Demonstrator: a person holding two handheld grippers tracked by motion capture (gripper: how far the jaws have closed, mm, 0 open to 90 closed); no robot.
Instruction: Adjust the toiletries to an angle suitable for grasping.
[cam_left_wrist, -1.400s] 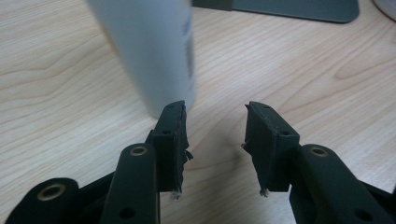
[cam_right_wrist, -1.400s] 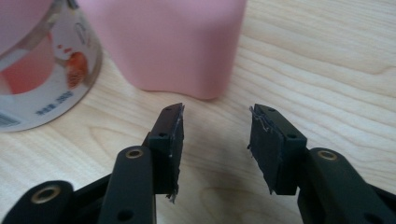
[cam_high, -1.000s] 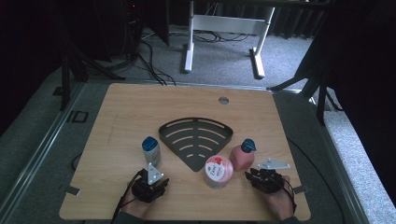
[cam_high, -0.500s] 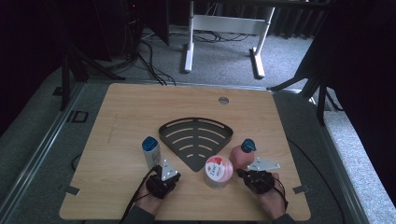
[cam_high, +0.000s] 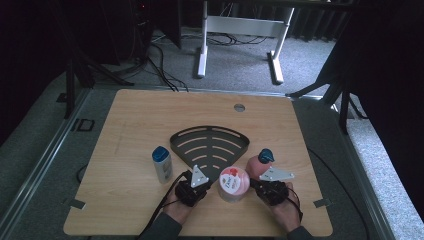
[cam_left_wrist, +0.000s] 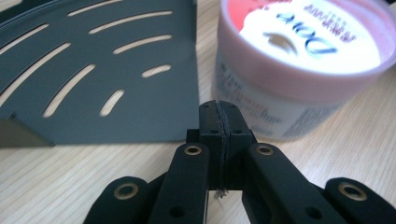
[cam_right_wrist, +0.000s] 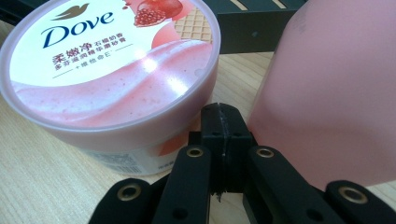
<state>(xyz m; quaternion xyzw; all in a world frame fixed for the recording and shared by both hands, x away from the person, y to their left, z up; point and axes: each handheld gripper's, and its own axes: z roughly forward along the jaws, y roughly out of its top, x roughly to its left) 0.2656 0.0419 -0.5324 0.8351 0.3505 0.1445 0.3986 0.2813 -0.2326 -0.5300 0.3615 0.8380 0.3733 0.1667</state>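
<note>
The left gripper (cam_left_wrist: 218, 109) is seen low at the near edge of the table (cam_high: 135, 115), its jaws pressed together with nothing between them. Just ahead of its tips lies the corner of the dark slotted rack (cam_left_wrist: 116, 70), and just to the side stands the Dove tub (cam_left_wrist: 299, 60), close but not touched. The right gripper (cam_right_wrist: 219, 114) has its jaws shut tight and empty too; its tips sit in the gap between the tub (cam_right_wrist: 112, 74) and the pink bottle (cam_right_wrist: 336, 93), near both, with the bottle's wall just beside the right jaw. Whether it actually brushes the bottle cannot be told.

From the high view, the tub (cam_high: 234, 182) is found between the two grippers (cam_high: 192, 190) (cam_high: 272, 190), the pink bottle (cam_high: 260, 165) just behind the right one, and a grey bottle with a blue cap (cam_high: 162, 164) standing apart to the left of the rack (cam_high: 210, 145). The rack is empty.

The step in hand is judged to be an approach, before any pick: nothing is gripped, and everything still stands on the table. For the next move, jaws would have to be opened wide before a grasp is tried; the tub is broad and would call for a full spread, or a hold on its rim. The bottle is slimmer and upright, so a side grip low on its body would be safer against tipping.
</note>
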